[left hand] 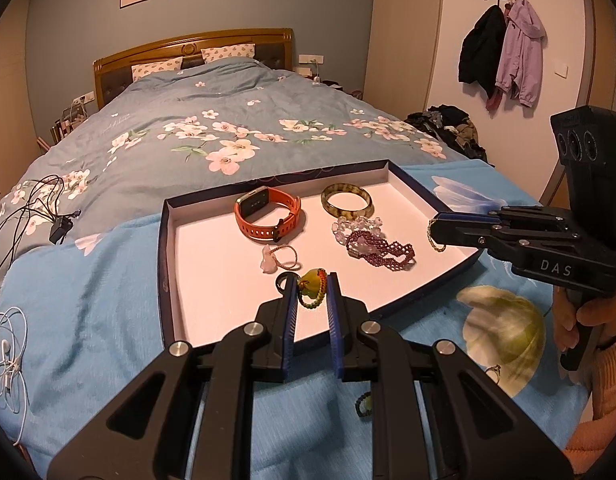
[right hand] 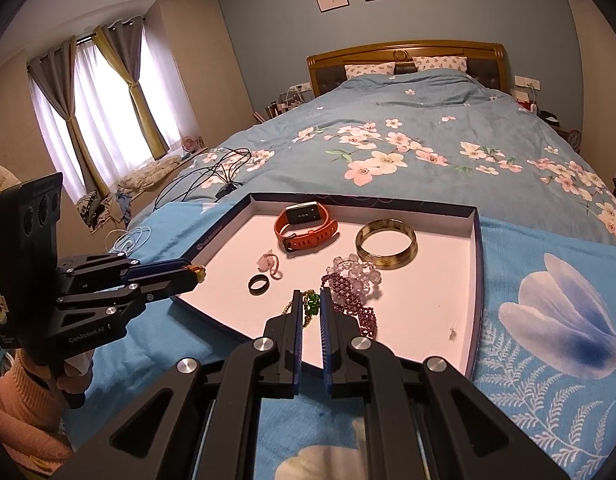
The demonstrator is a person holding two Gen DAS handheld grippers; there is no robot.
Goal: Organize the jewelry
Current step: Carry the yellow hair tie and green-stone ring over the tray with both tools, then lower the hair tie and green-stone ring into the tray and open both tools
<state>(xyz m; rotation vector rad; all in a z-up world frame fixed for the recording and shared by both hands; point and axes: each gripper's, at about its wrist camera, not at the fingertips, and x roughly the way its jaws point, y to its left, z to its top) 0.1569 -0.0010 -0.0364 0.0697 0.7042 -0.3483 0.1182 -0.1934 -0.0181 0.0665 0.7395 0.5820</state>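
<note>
Bedroom, blue floral bedspread (left hand: 108, 280); shallow tray (left hand: 170, 280) collecting the jewelry.

Left gripper (left hand: 311, 286) pinches a yellow-green woven charm bracelet (left hand: 312, 289) over the tray's 6 o'clock edge, likely about to set it inside; right gripper (right hand: 309, 300) holds a gold chain with green beads (right hand: 311, 305) low at the tray's near side; orange watch (left hand: 268, 216) at 12 o'clock, bangle (left hand: 346, 200) at 1 o'clock, spaced apart, probably against tangling.

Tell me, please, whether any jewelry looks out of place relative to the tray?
Yes. Two small pieces lie outside the tray on the blue blanket: a ring on the yellow flower print and a dark beaded ring under the left gripper. Inside, the purple bracelet lies heaped on the clear beaded one.
</note>
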